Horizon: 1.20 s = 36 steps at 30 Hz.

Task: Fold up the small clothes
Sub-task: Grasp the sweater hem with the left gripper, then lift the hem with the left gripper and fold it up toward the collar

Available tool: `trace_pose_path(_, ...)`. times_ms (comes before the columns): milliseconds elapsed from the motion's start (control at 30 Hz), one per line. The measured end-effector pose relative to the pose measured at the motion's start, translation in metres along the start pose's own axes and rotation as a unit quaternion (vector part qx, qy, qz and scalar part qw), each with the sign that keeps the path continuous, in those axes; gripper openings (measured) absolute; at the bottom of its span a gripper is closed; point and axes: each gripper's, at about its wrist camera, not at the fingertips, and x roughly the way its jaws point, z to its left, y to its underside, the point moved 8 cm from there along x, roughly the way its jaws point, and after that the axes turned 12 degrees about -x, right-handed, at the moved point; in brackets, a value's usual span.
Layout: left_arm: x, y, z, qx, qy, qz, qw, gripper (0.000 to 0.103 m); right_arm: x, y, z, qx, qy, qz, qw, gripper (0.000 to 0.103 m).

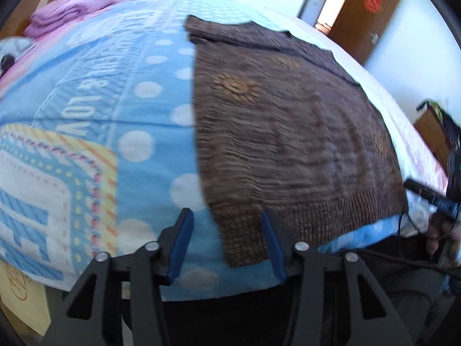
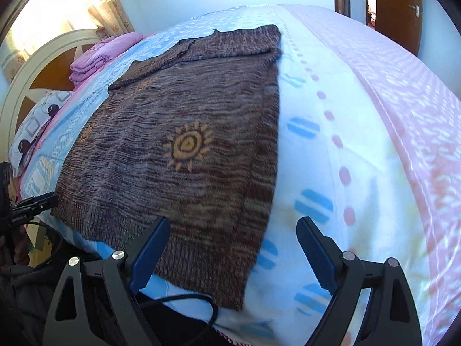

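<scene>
The left gripper (image 1: pixel 227 242), its blue-padded jaws spread wide and holding nothing, hovers over the near left corner of the brown knitted sweater with orange sun motifs (image 1: pixel 288 132). The right gripper (image 2: pixel 233 256), equally wide and empty, hangs above the sweater's near right corner. The sweater lies flat along the near edge of the blue polka-dot bedspread (image 1: pixel 149 144), sleeves folded across its far end.

The brown knit sweater (image 1: pixel 288 132) is smeared by blur in the left wrist view, its sun motifs (image 1: pixel 237 86) indistinct. The bedsheet's lettering (image 1: pixel 83 106) reads only partly. At the bed's right edge, the right gripper (image 1: pixel 429 194) is cut off, its jaws unreadable there.
</scene>
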Motion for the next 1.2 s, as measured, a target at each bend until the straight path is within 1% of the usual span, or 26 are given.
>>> trace_pose_path(67,-0.007,-0.009,0.012,-0.017,-0.011,-0.018,0.9996,0.048,-0.002,0.004,-0.006,0.013,0.0,-0.004,1.0,0.09)
trace_pose_path(133,-0.007,-0.01,0.016,-0.015,-0.02,-0.019,0.9995,0.048,-0.002,0.007,-0.01,0.02,-0.002,-0.005,1.0,0.089)
trace_pose_path(167,-0.006,-0.008,0.015,-0.013,-0.02,-0.016,0.9996,0.044,-0.002,0.008,-0.011,0.022,-0.005,-0.005,1.0,0.086)
trace_pose_path(200,-0.003,-0.006,0.013,-0.008,-0.02,-0.012,0.9997,0.037,-0.001,0.009,-0.01,0.023,-0.01,-0.004,1.0,0.08)
trace_pose_path(233,0.002,-0.001,0.007,0.005,-0.023,-0.005,0.9997,0.034,-0.001,0.011,-0.008,0.021,-0.016,-0.002,1.0,0.077)
trace_pose_path(267,0.005,0.001,0.002,0.019,-0.03,-0.006,0.9993,0.033,-0.001,0.011,-0.006,0.017,-0.016,-0.002,1.0,0.077)
trace_pose_path(300,0.007,0.002,-0.002,0.031,-0.036,-0.01,0.9988,0.032,-0.002,0.011,-0.004,0.012,-0.017,-0.003,1.0,0.074)
trace_pose_path(333,0.009,0.005,-0.01,0.049,-0.044,-0.015,0.9977,0.031,-0.002,0.012,0.0,0.006,-0.022,-0.001,1.0,0.068)
trace_pose_path(367,0.011,0.006,-0.013,0.056,-0.047,-0.016,0.9972,0.03,-0.002,0.013,0.004,0.002,-0.026,0.0,1.0,0.066)
trace_pose_path(467,0.019,0.011,-0.019,0.068,-0.057,-0.02,0.9959,0.03,-0.001,0.016,0.015,-0.013,-0.037,0.007,0.999,0.065)
trace_pose_path(533,0.017,0.011,-0.018,0.067,-0.047,-0.02,0.9965,0.026,0.001,0.019,0.021,-0.03,-0.031,0.011,0.999,0.065)
trace_pose_path(567,0.016,0.011,-0.018,0.062,-0.038,-0.015,0.9972,0.015,0.002,0.019,0.023,-0.037,-0.027,0.012,0.999,0.065)
trace_pose_path(600,0.015,0.012,-0.018,0.056,-0.025,-0.01,0.998,0.009,0.002,0.021,0.025,-0.043,-0.025,0.014,0.999,0.065)
trace_pose_path(633,0.012,0.011,-0.018,0.053,-0.018,-0.011,0.9984,0.008,0.001,0.022,0.026,-0.043,-0.026,0.014,0.999,0.065)
trace_pose_path(667,0.01,0.01,-0.018,0.051,-0.015,-0.014,0.9985,0.007,0.0,0.023,0.027,-0.045,-0.028,0.015,0.998,0.062)
trace_pose_path(700,0.006,0.007,-0.017,0.05,-0.014,-0.017,0.9985,0.007,-0.001,0.024,0.03,-0.052,-0.029,0.016,0.998,0.048)
trace_pose_path(733,-0.004,0.003,-0.011,0.045,-0.009,-0.025,0.9986,0.007,-0.001,0.026,0.03,-0.058,-0.026,0.017,0.998,0.027)
trace_pose_path(767,-0.011,-0.001,-0.009,0.039,-0.003,-0.033,0.9987,0.007,-0.003,0.027,0.029,-0.059,-0.025,0.015,0.998,0.017)
trace_pose_path(800,-0.02,-0.006,-0.006,0.033,0.004,-0.041,0.9986,0.007,-0.005,0.027,0.027,-0.048,-0.036,0.012,0.998,0.011)
trace_pose_path(867,-0.037,-0.017,-0.003,0.026,0.011,-0.065,0.9975,0.007,-0.016,0.024,0.019,-0.028,-0.048,-0.008,0.998,0.01)
trace_pose_path(933,-0.045,-0.021,0.0,0.032,0.017,-0.076,0.9964,0.007,-0.029,0.019,0.011,-0.018,-0.043,-0.029,0.998,0.009)
trace_pose_path(1000,-0.038,-0.016,0.0,0.036,0.015,-0.063,0.9972,0.007,-0.033,0.019,0.008,-0.016,-0.049,-0.032,0.998,0.01)
trace_pose_path(1067,-0.023,-0.008,0.002,0.04,0.005,-0.041,0.9983,0.007,-0.026,0.024,0.011,-0.015,-0.058,-0.015,0.998,0.01)
trace_pose_path(1100,-0.014,-0.006,0.0,0.042,0.0,-0.03,0.9987,0.007,-0.021,0.028,0.011,-0.011,-0.056,-0.007,0.998,0.013)
trace_pose_path(1167,0.002,0.001,0.003,0.042,-0.013,-0.01,0.999,0.007,-0.014,0.034,0.009,0.0,-0.058,0.01,0.998,0.024)
trace_pose_path(1200,0.004,0.004,0.004,0.04,-0.015,-0.006,0.9991,0.007,-0.012,0.037,0.005,0.009,-0.059,0.016,0.998,0.032)
